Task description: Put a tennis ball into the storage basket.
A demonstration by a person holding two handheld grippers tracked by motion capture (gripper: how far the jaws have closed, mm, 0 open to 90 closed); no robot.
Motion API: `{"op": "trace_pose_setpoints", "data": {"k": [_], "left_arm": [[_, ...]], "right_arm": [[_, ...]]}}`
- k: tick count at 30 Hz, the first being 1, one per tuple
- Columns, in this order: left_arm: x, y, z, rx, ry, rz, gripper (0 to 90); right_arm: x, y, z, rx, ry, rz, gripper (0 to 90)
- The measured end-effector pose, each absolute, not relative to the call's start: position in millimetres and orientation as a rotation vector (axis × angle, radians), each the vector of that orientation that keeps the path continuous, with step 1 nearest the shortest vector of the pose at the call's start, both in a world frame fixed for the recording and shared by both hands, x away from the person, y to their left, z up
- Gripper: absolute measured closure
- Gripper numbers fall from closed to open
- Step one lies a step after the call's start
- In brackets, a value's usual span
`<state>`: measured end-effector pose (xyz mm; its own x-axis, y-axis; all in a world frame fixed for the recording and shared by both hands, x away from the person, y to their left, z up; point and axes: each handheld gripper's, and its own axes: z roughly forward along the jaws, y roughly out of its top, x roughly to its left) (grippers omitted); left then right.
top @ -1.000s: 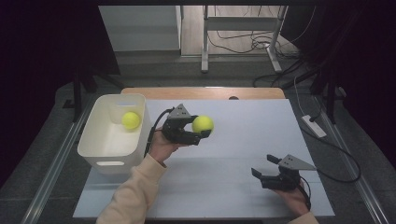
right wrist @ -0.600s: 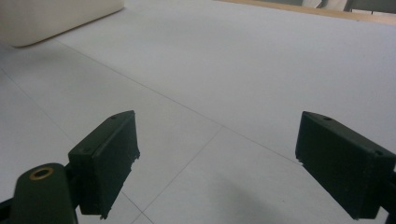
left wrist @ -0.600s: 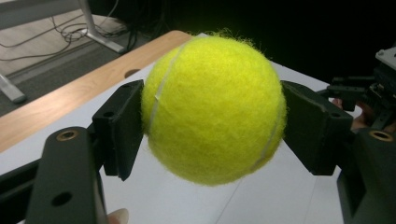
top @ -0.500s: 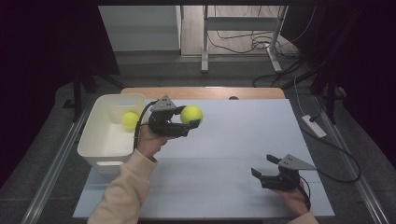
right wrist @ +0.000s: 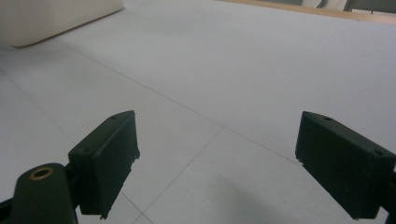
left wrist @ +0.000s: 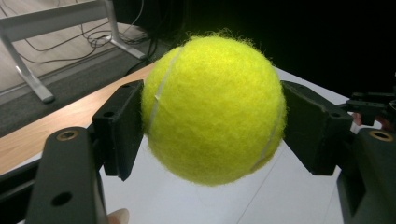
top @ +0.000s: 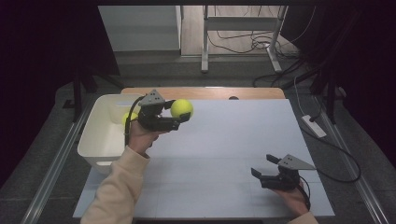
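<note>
Showing two tennis balls: one [top: 181,108] clamped, one [top: 128,117] in single bin [top: 95,140].

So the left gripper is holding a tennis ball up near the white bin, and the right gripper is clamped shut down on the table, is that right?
Not quite. The right gripper is open, with nothing between its jaws, as the right gripper view shows. The rest holds: the left gripper is shut on the tennis ball near the white bin.

Bin [top: 100,144] at 9 o'clock on surface [top: 224,154], ball [top: 127,118] in it; second ball [top: 181,108] just beside it, 11 o'clock.
</note>
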<state>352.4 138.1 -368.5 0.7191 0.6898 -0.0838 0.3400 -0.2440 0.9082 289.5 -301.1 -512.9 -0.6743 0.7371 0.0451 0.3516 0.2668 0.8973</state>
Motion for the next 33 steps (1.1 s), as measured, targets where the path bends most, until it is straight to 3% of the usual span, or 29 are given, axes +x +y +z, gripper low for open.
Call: {"op": "trace_pose_setpoints", "data": {"k": [33], "left_arm": [[350.4, 184.8, -361.6, 1.807, 0.920, 0.505, 27.8]], "right_arm": [[289.6, -301.0, -512.5, 0.979, 2.157, 1.379, 13.0]]}}
